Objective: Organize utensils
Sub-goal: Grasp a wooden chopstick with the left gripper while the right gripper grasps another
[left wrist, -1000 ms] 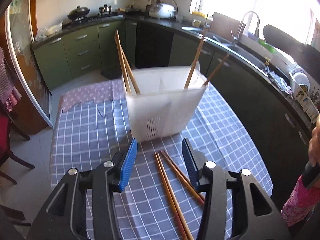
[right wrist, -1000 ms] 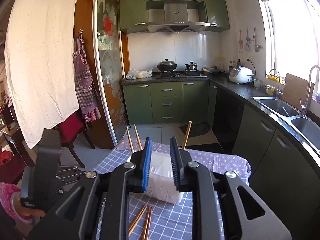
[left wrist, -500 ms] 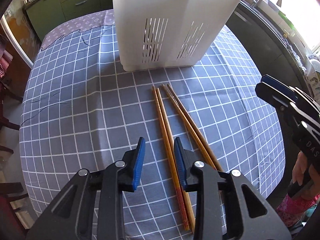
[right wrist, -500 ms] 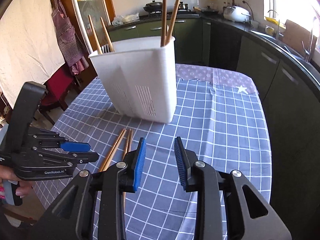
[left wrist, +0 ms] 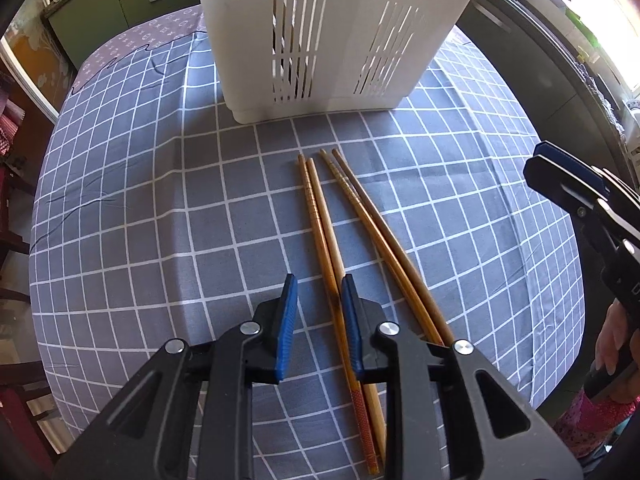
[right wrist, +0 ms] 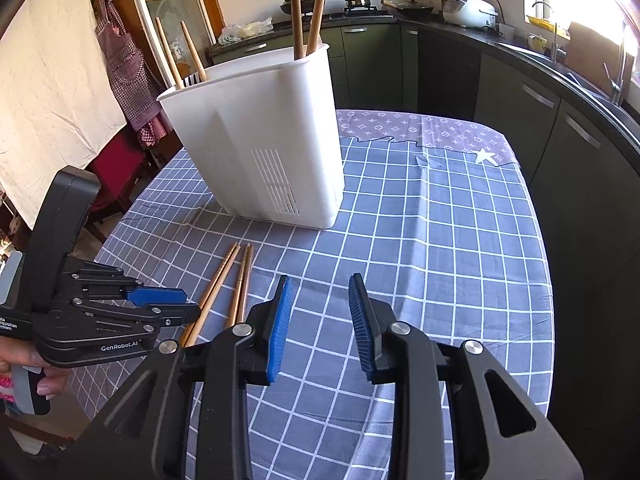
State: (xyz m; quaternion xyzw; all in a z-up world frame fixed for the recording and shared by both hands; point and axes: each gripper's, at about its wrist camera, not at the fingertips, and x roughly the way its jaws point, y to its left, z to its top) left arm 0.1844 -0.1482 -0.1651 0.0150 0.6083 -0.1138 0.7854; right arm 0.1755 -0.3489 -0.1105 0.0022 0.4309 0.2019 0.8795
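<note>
Both hand-held grippers have come down toward the desk (left wrist: 120, 184) since the earlier frame, and the white holder (left wrist: 332, 32) now fills the top of the left wrist view. Going left to right across the checked cloth (right wrist: 440, 240), the left hand-held gripper (left wrist: 318, 300) points steeply down near the desk's near edge. Its jaws have just been closing, and they now stand a narrow gap apart with one light chopstick (left wrist: 320, 224) running between them; whether the blue pads (left wrist: 288, 320) press on it cannot be told. Its partner lies just beside it, and next to these a darker pair of chopsticks (left wrist: 376, 232) lies flat on the cloth, angling off to the right, tips toward the holder. The holder stands upright toward the far edge of the desk, with chopsticks standing at both its ends. Over the bare cloth near the right edge, the right hand-held gripper (right wrist: 320, 312) hovers with its jaws a little apart and nothing between them. A person's fingers (left wrist: 612, 352) wrap its handle.
</note>
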